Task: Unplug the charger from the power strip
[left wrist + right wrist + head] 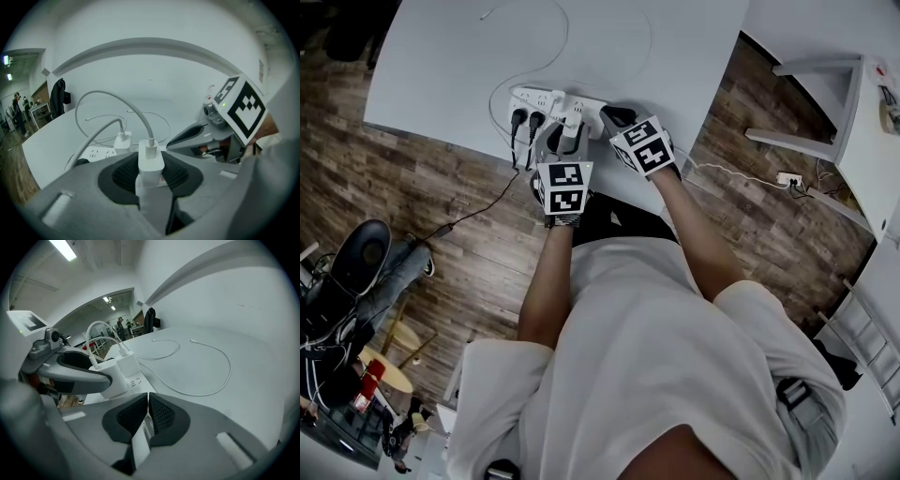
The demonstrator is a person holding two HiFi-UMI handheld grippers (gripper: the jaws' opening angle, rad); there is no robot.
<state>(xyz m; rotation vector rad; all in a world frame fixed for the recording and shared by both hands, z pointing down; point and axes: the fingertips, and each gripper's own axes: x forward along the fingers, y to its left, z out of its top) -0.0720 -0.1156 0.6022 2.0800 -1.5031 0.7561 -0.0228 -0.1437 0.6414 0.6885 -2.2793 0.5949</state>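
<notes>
A white power strip (546,99) lies near the front edge of the white table (441,66). My left gripper (569,128) is shut on a white charger (151,165) standing on the strip, its black pads pressing both sides. The charger's white cable (136,115) arches up from its top. I cannot tell whether its prongs still sit in the socket. A second white charger (123,141) is plugged in just behind it. My right gripper (146,416) is shut with nothing between its pads, at the strip's right end (609,114), beside the left gripper.
Two black plugs (526,119) fill the strip's left sockets, and their dark cords drop to the wooden floor (441,197). Loose white cables (206,376) curl across the table behind the strip. Another power strip (789,178) lies on the floor at right, near a white shelf (825,103).
</notes>
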